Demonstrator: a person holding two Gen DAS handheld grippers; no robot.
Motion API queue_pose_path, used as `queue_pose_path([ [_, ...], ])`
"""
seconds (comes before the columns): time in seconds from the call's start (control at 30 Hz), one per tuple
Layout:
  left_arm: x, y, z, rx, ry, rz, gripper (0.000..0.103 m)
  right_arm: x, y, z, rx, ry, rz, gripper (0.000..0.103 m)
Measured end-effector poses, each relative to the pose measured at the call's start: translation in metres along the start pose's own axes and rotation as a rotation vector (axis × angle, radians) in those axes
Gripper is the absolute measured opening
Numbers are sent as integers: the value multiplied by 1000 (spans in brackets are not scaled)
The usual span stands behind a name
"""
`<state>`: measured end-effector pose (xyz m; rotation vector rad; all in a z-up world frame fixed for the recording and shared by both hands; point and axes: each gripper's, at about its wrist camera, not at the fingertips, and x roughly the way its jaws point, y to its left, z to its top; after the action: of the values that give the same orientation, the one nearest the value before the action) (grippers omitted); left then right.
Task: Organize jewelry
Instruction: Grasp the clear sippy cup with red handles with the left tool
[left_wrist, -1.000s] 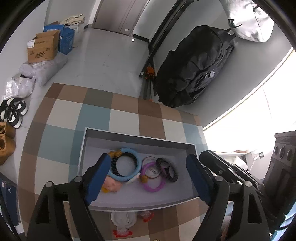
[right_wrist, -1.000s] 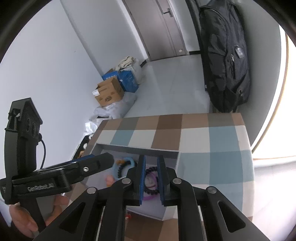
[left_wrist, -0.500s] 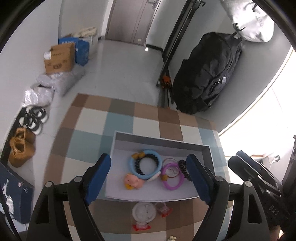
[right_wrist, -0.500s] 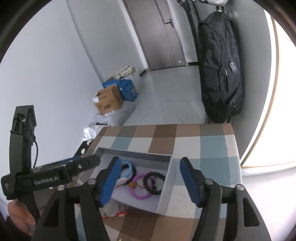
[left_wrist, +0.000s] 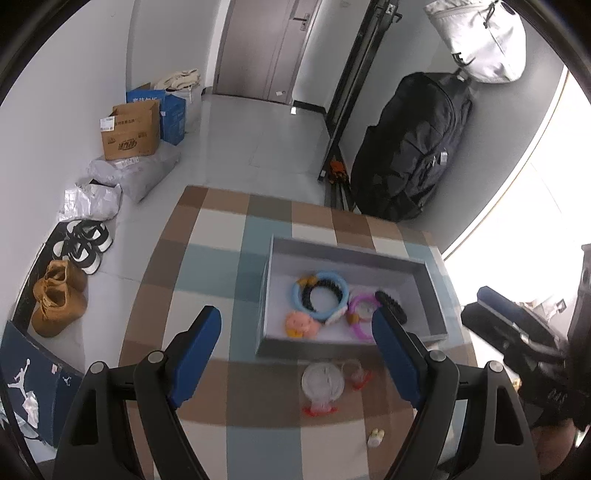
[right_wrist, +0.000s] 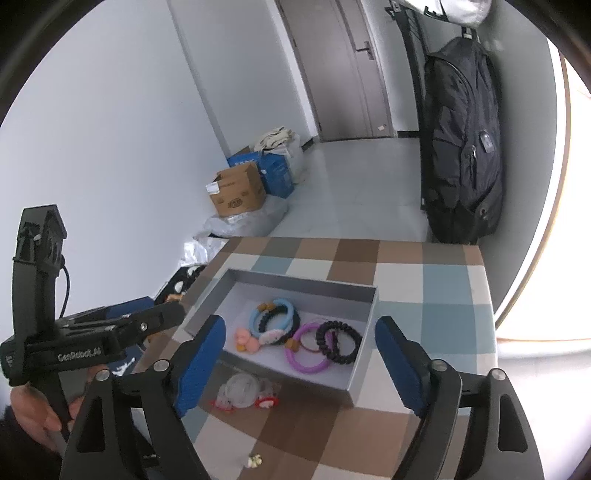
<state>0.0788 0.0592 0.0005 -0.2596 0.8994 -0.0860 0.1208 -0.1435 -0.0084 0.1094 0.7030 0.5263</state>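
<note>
Fingers (left_wrist: 199, 350) on both grippers stand spread and empty above the checked surface (left_wrist: 221, 266), so the clear pendant (left_wrist: 323, 382) at six o'clock of the gray tray (left_wrist: 347, 254) wants a low, centered pinch; only the right view shows the left gripper (right_wrist: 155, 321) sideways.

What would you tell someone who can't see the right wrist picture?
A grey tray on a checkered cloth holds a blue ring, a purple ring, a black coil bracelet and a pink charm. The right gripper hangs open above it, empty.
</note>
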Motion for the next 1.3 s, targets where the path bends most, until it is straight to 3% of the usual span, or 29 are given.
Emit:
queue_pose_path([
  [0.2, 0, 3, -14, -8, 33, -22, 81, 2, 0, -13, 12, 33, 3, 84],
  [0.43, 6, 0, -28, 3, 86, -9, 81, -4, -1, -26, 5, 44, -22, 99],
  [0.57, 10, -2, -38, -4, 119, -33, 81, -1, -1, -32, 4, 78, -15, 99],
  [1.13, 28, -10, -61, 55, 180, 49, 81, 15, 4, -48, -13, 176, -28, 103],
  [1.3, 35, -16, -61, 62, 238, 40, 81, 17, 3, -49, -13, 191, -39, 103],
])
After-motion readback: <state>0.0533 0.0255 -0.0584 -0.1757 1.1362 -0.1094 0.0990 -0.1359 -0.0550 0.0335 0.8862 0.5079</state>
